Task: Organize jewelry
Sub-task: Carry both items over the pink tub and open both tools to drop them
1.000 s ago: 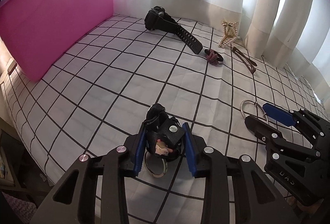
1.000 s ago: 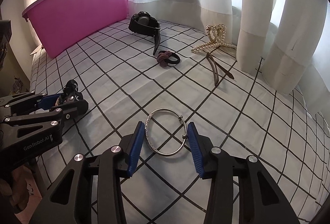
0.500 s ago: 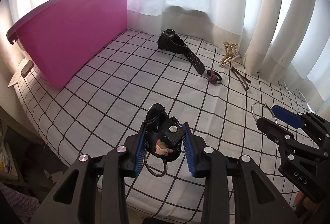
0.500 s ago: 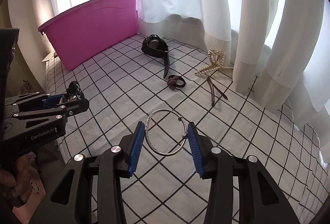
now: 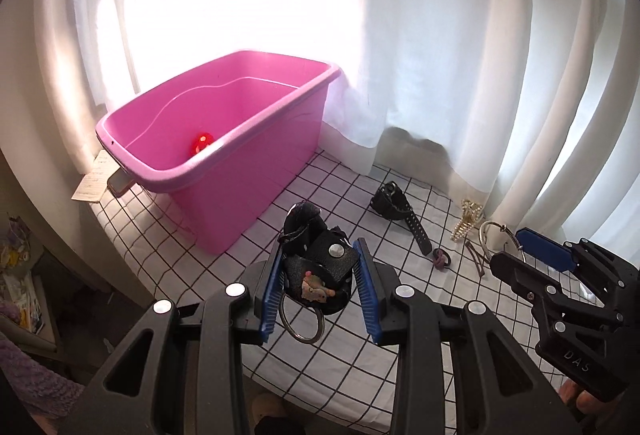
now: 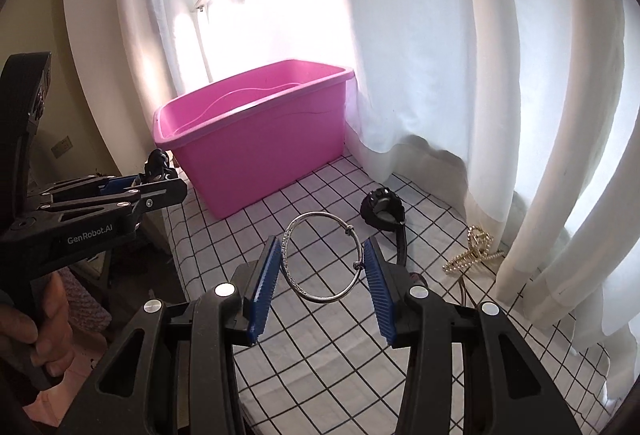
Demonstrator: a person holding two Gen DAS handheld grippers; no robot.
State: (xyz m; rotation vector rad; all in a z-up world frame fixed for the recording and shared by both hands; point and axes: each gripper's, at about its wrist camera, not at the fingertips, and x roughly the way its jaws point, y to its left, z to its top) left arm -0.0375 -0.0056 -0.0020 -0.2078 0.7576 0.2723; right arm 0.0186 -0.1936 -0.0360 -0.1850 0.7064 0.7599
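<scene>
Both grippers lifted off bed, bin interior now visible. Left gripper (image 5: 318,291) pinching black keychain pouch (image 5: 320,271); right gripper (image 6: 322,267) clamping silver bangle (image 6: 322,257), frame centre. Likely carrying toward pink bin (image 5: 224,139), upper left.

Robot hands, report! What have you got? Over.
Left gripper shut on black keychain. Right gripper shut on silver bangle. Pink bin ahead, path clear.

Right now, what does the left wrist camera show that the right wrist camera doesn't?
Only the left wrist view looks into the pink bin and shows a red object at its bottom, plus the black keychain pouch held in the left gripper. Only the right wrist view shows the silver bangle whole, clamped in the right gripper. Both show the black watch and gold hair claw on the checked cloth.
</scene>
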